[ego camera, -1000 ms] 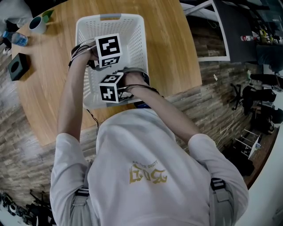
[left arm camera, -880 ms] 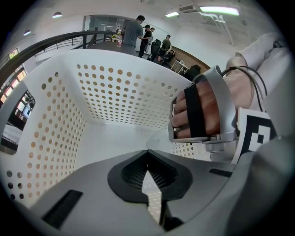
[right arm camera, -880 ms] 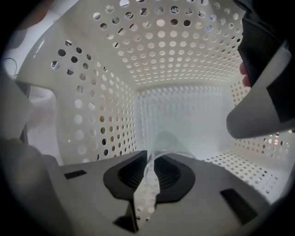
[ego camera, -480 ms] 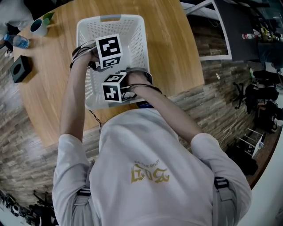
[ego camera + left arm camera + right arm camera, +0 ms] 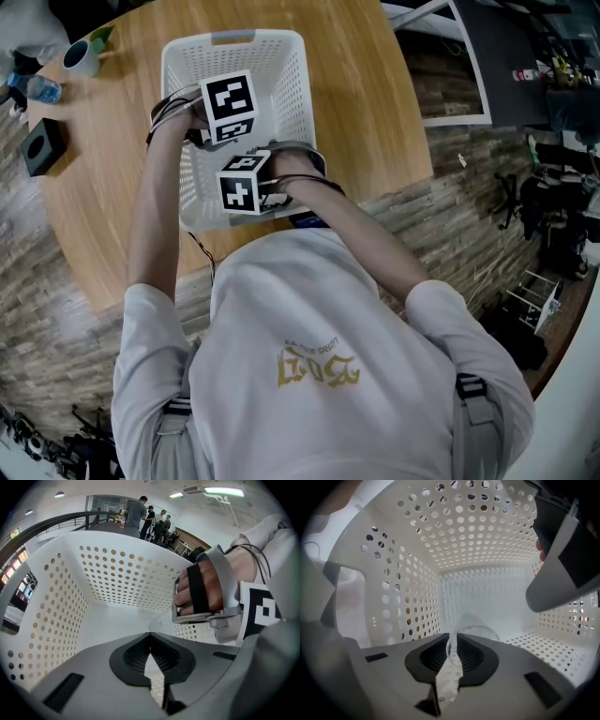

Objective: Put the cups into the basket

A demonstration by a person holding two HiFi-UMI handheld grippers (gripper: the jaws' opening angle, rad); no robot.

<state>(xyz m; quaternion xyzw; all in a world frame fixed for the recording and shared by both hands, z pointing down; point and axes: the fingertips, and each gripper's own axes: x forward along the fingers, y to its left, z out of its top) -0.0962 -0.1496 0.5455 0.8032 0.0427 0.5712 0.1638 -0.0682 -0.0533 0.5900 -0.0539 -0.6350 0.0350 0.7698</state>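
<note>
Both tools are down inside the white basket [image 5: 234,37] on the wooden table [image 5: 366,103]. I read the right gripper [image 5: 452,638] as pinched on the rim of a clear cup [image 5: 476,626], low in the basket; I cannot tell whether it touches the floor. The left gripper [image 5: 150,635] has its jaws together at the tips, with only basket floor showing behind them.

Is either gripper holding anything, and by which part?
Right gripper pinches the clear cup by its rim, inside the basket. Left gripper is shut, holding nothing.
</note>
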